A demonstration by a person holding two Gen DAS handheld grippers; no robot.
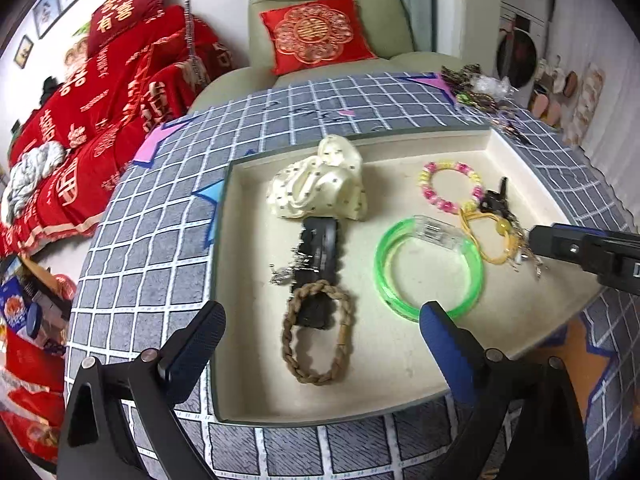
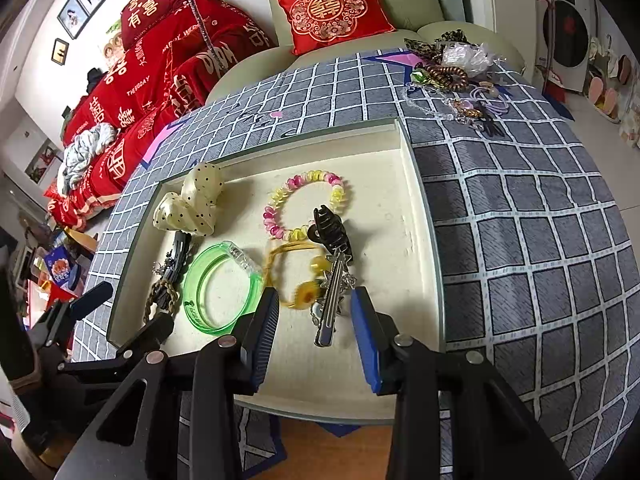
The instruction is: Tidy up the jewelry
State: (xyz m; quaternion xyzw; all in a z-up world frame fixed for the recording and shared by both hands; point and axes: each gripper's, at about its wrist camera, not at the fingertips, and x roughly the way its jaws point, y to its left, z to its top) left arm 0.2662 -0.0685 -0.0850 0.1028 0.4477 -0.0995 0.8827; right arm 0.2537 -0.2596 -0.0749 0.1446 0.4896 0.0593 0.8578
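Your left gripper (image 1: 320, 340) stands wide open over the braided bracelet (image 1: 318, 336), gripping nothing. That bracelet lies in the cream tray (image 1: 400, 392), its far end overlapping the black hair clip (image 1: 320, 256). Your right gripper (image 2: 316, 312) is partly open, pads clear of the silver clip (image 2: 330, 304) lying between them.

Risk — the silver clip tangles with the yellow cord (image 2: 288, 276) at its 10 o'clock and the black claw clip (image 2: 330, 228) at 12; a lift may drag both along. More loose pieces wait at the tablecloth's (image 2: 520, 200) 1 o'clock corner.
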